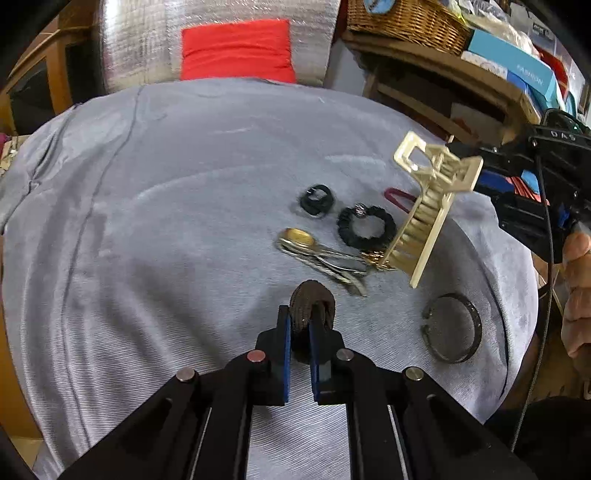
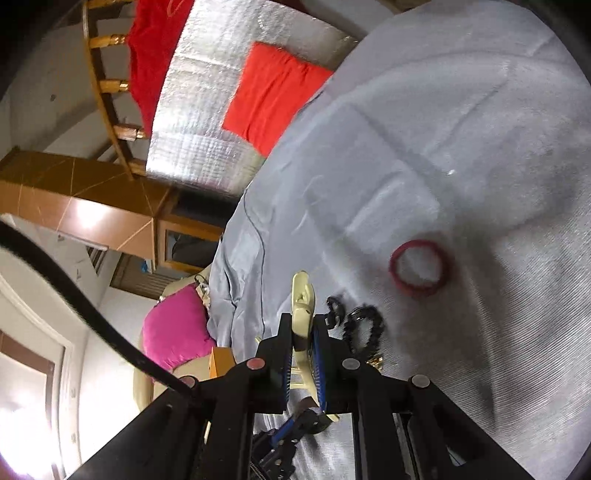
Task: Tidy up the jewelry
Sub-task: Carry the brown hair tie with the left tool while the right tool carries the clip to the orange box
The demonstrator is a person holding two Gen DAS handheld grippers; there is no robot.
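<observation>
In the left wrist view my left gripper (image 1: 301, 321) is shut on a brown fabric hair tie (image 1: 312, 301) just above the grey cloth (image 1: 147, 240). From the right, my right gripper (image 1: 480, 166) holds a cream claw hair clip (image 1: 424, 210) tilted in the air. On the cloth lie a small black hair tie (image 1: 316, 201), a black scrunchie (image 1: 365, 225), a maroon hair tie (image 1: 397, 197), a gold and silver metal piece (image 1: 317, 254) and a dark bangle (image 1: 452, 328). In the right wrist view my right gripper (image 2: 303, 325) pinches the cream clip (image 2: 303, 295); the maroon tie (image 2: 419, 267) lies beyond it.
A silver padded sheet (image 1: 221, 37) with a red cloth (image 1: 236, 50) lies behind the grey cloth. A wooden shelf (image 1: 443, 70) with a wicker basket (image 1: 406, 18) and boxes stands at the back right. A person's hand (image 1: 576, 295) grips the right tool. A pink cushion (image 2: 173, 328) sits beyond the cloth's edge.
</observation>
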